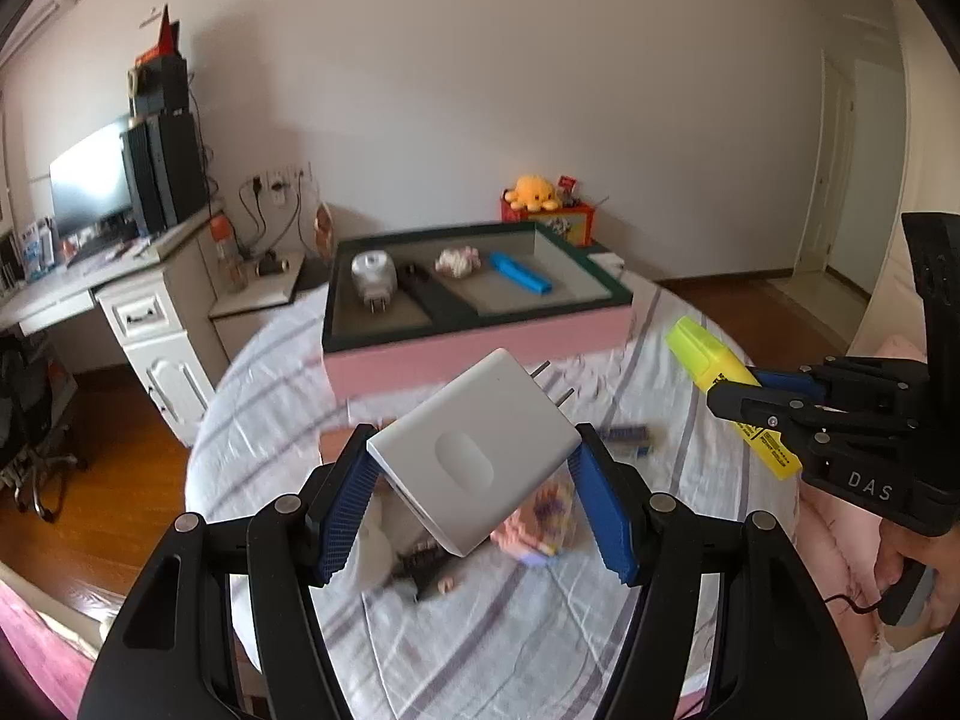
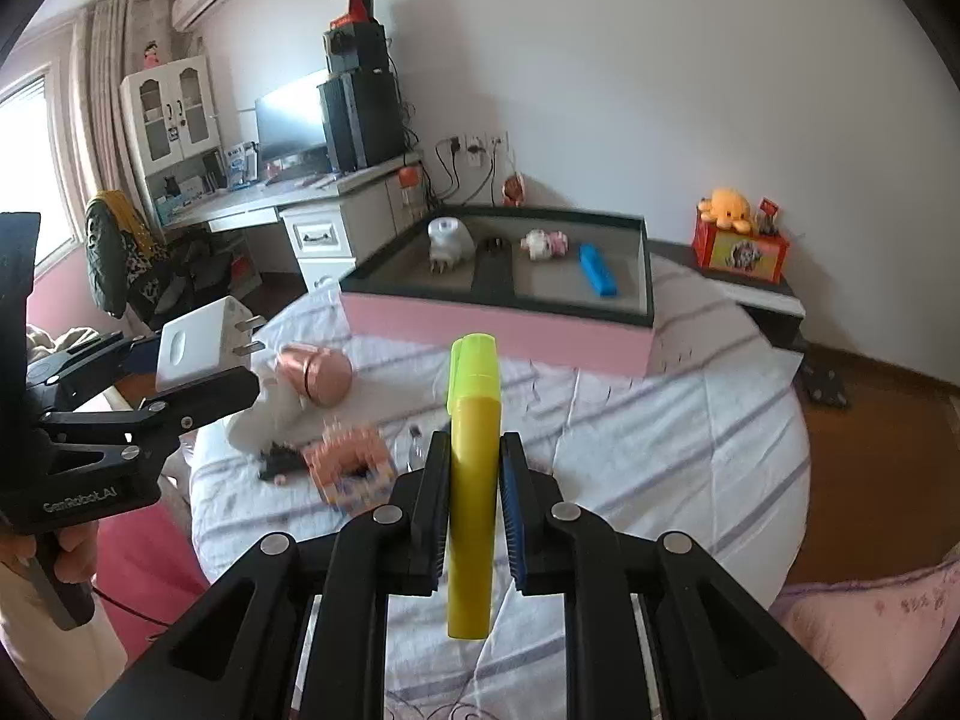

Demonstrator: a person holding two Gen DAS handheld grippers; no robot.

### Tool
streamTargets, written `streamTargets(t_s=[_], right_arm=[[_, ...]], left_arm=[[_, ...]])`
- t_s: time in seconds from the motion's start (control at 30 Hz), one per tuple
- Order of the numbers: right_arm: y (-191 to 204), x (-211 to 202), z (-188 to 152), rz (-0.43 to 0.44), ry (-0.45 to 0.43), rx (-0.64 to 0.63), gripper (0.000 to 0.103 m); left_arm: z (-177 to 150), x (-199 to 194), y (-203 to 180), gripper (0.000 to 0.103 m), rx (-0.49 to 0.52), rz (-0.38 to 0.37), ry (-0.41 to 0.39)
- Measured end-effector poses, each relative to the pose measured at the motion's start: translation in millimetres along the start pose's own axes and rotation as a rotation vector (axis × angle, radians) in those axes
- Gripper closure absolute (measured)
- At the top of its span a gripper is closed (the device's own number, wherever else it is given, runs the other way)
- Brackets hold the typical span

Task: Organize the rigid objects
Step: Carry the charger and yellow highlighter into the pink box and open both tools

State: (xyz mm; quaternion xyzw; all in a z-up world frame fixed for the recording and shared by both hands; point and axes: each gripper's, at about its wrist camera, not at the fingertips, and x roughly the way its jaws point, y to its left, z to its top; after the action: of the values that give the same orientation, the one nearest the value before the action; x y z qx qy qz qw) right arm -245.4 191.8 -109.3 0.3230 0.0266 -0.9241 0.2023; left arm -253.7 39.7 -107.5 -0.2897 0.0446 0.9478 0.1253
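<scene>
My left gripper point(image 1: 474, 456) is shut on a white plug adapter point(image 1: 474, 468), held above the striped bed cover; it also shows in the right wrist view point(image 2: 201, 351). My right gripper point(image 2: 474, 450) is shut on a yellow highlighter point(image 2: 474, 462), also seen in the left wrist view point(image 1: 732, 390). Ahead lies a pink box with a dark green two-part tray point(image 1: 600, 282). Its left part holds a white round plug point(image 1: 373, 276) and a black item point(image 1: 414, 276). Its right part holds a pink-white toy point(image 1: 457, 260) and a blue item point(image 1: 520, 273).
On the bed cover point(image 2: 660, 450) lie a doll point(image 2: 312, 378), a pink block toy point(image 2: 351, 465) and a small blue item point(image 1: 627, 435). A white desk point(image 1: 138, 300) with a monitor stands left. A red box with an orange plush point(image 1: 537, 192) sits behind the tray.
</scene>
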Motion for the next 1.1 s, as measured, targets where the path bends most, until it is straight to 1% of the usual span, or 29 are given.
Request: streamTargets(t_s=[0.17, 0.3, 0.4, 0.53, 0.73, 0.87, 1.0, 1.1], right_arm=[[-0.4, -7.9, 22.4, -0.004, -0.039, -0.02, 0.088], [-3.7, -12.2, 35.6, -0.011, -0.071, -0.027, 0.088], [-6.9, -13.8, 45.3, -0.015, -0.094, -0.028, 0.088], [-10.5, -12.3, 59.4, -0.018, -0.113, -0.034, 0.088], [-17.9, 1.5, 79.6, -0.02, -0.113, -0.054, 0.088], [-23.3, 21.5, 93.9, -0.019, -0.093, -0.069, 0.088], [-33.1, 46.1, 105.3, -0.012, -0.056, -0.075, 0.087], [-44.7, 68.8, 113.6, -0.013, -0.023, -0.071, 0.087]], left_arm=[[23.8, -4.2, -4.1, 0.038, 0.015, 0.002, -0.045], [38.2, -1.5, -6.3, 0.038, 0.023, -0.002, -0.062], [51.1, 1.5, -6.5, 0.038, 0.028, 0.014, -0.08], [66.2, 7.4, -4.5, 0.038, 0.03, 0.014, -0.095], [90.4, 30.1, -0.7, 0.038, 0.05, 0.014, -0.085], [105.1, 49.4, 0.6, 0.038, 0.057, 0.007, -0.069], [121.2, 82.8, 4.0, 0.038, 0.049, -0.016, -0.029], [127.4, 107.5, 1.0, 0.038, 0.048, -0.024, 0.004]])
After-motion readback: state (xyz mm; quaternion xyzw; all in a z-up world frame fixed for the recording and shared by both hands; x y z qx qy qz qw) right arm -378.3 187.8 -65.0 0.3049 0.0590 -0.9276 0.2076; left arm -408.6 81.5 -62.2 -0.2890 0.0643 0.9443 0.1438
